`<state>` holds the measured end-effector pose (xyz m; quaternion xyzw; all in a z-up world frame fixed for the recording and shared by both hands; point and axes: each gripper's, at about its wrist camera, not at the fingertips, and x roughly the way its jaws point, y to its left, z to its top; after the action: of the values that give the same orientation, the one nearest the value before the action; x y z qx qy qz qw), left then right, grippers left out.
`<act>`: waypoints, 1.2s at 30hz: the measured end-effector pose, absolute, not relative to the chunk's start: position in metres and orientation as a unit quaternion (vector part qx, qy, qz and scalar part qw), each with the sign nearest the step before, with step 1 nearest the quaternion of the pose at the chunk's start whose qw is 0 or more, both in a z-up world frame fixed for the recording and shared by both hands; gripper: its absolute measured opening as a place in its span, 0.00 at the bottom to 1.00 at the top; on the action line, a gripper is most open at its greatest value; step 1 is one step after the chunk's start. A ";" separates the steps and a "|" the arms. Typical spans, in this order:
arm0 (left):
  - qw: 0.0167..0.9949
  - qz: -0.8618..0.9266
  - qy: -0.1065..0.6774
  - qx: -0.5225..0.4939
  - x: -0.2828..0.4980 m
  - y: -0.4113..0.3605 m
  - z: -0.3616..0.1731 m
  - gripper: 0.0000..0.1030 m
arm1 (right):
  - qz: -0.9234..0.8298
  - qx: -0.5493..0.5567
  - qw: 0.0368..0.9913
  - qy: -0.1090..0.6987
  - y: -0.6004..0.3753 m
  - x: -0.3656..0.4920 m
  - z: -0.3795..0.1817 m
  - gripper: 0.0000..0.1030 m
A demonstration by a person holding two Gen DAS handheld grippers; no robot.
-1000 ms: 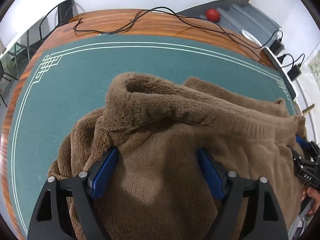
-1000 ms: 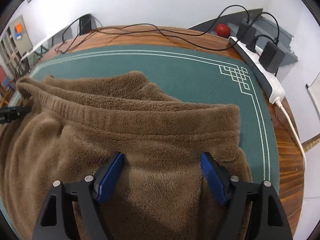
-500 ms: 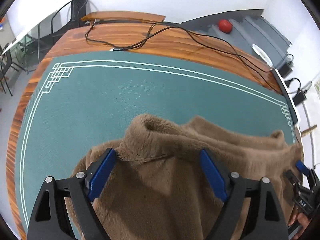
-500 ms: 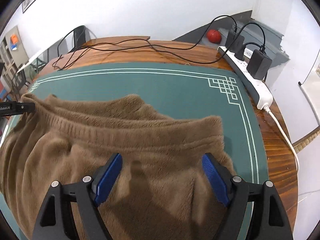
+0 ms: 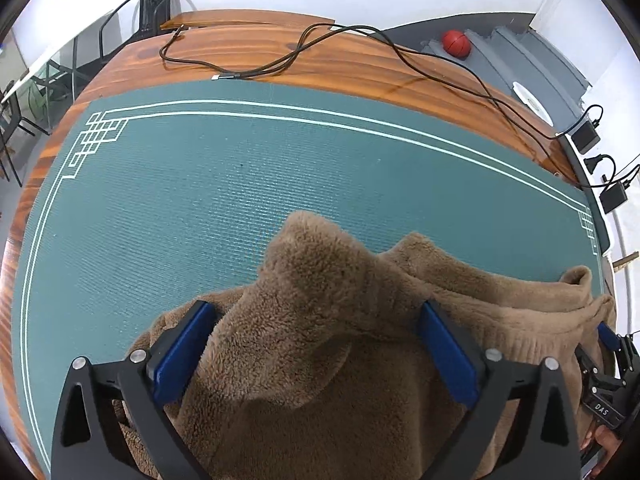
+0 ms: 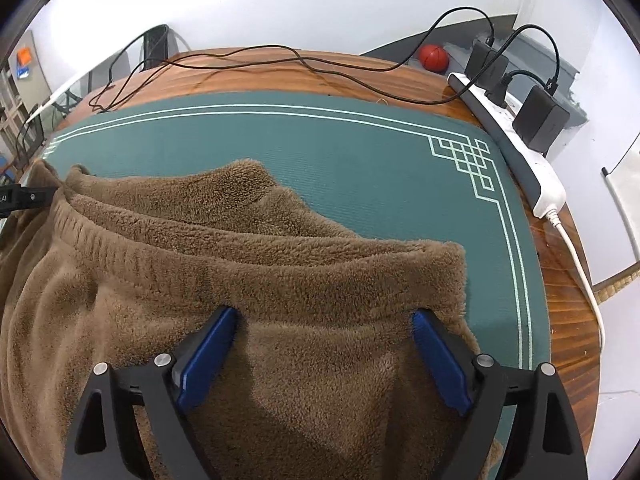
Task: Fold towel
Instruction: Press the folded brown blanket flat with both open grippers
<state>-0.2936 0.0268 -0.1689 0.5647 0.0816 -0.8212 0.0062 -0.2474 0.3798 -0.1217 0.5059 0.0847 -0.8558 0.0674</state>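
A fluffy brown towel (image 5: pixel 500 292) lies bunched on a green mat (image 5: pixel 200 200) at the near side. My left gripper (image 5: pixel 316 308) is open, its blue fingers (image 5: pixel 180 356) straddling a raised hump at the towel's left end. My right gripper (image 6: pixel 324 315) is open too, and the towel (image 6: pixel 240 248) fills the wide gap between its pads near the right-hand corner. A ribbed hem runs across the towel from one gripper to the other. The right gripper also shows at the left wrist view's right edge, with part of a hand under it.
The mat (image 6: pixel 360 160) covers a wooden table (image 5: pixel 280 60). Black cables (image 5: pixel 280 68) trail along the far side. A white power strip (image 6: pixel 532 168) with black adapters lies along the right edge. A red ball (image 6: pixel 434 57) and a black chair (image 5: pixel 152 4) sit beyond the table.
Both grippers have drawn back toward the near side, so the towel fills less of each view and more bare mat shows beyond it. The fingers' spread is unchanged.
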 end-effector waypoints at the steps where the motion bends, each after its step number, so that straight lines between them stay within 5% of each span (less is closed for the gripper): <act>1: 0.008 -0.819 0.080 0.568 -0.293 0.027 -0.168 0.98 | -0.857 0.504 0.068 0.085 0.380 -0.247 -0.122 0.89; 11: 0.055 -0.846 -0.005 0.531 -0.192 0.014 -0.127 0.99 | -0.886 0.456 0.081 0.026 0.416 -0.181 -0.074 0.90; 20: 0.073 -0.831 0.057 0.548 -0.121 -0.011 -0.147 0.99 | -0.877 0.475 0.074 -0.028 0.450 -0.056 -0.082 0.90; 30: 0.080 -0.827 0.070 0.553 -0.110 -0.016 -0.161 1.00 | -0.861 0.507 0.031 0.017 0.441 -0.052 -0.120 0.98; 36: 0.095 -0.833 0.050 0.542 -0.099 -0.014 -0.144 1.00 | -0.854 0.512 0.043 -0.079 0.470 -0.040 -0.112 0.98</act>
<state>-0.0993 -0.0143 -0.1440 0.5421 0.0500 -0.8335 0.0946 -0.0401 0.4697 -0.1119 0.5116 -0.0793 -0.8545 0.0430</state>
